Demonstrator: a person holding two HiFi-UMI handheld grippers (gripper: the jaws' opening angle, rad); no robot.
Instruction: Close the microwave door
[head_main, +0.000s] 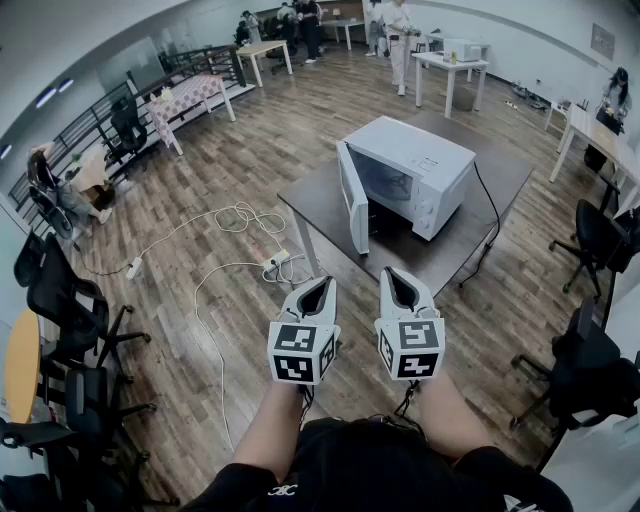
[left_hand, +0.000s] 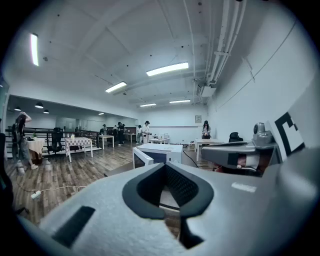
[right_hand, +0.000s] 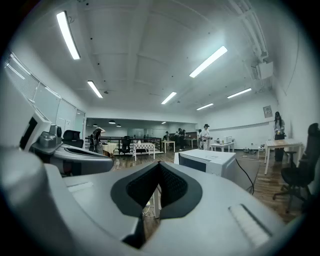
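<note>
A white microwave (head_main: 420, 165) stands on a dark table (head_main: 480, 215) ahead of me, its door (head_main: 352, 197) swung open to the left. Both grippers hover side by side in front of my body, short of the table's near edge and apart from the microwave. My left gripper (head_main: 322, 283) is shut and holds nothing. My right gripper (head_main: 392, 272) is shut and empty too. In the left gripper view, the microwave (left_hand: 162, 150) and its open door (left_hand: 142, 157) show beyond the closed left gripper (left_hand: 167, 167). The right gripper view shows the microwave (right_hand: 210, 162) past the closed right gripper (right_hand: 159, 165).
A power strip with white cables (head_main: 272, 262) lies on the wooden floor left of the table. Black office chairs (head_main: 60, 300) line the left side, and more chairs (head_main: 600, 235) stand at the right. White tables (head_main: 450, 65) and several people are far at the back.
</note>
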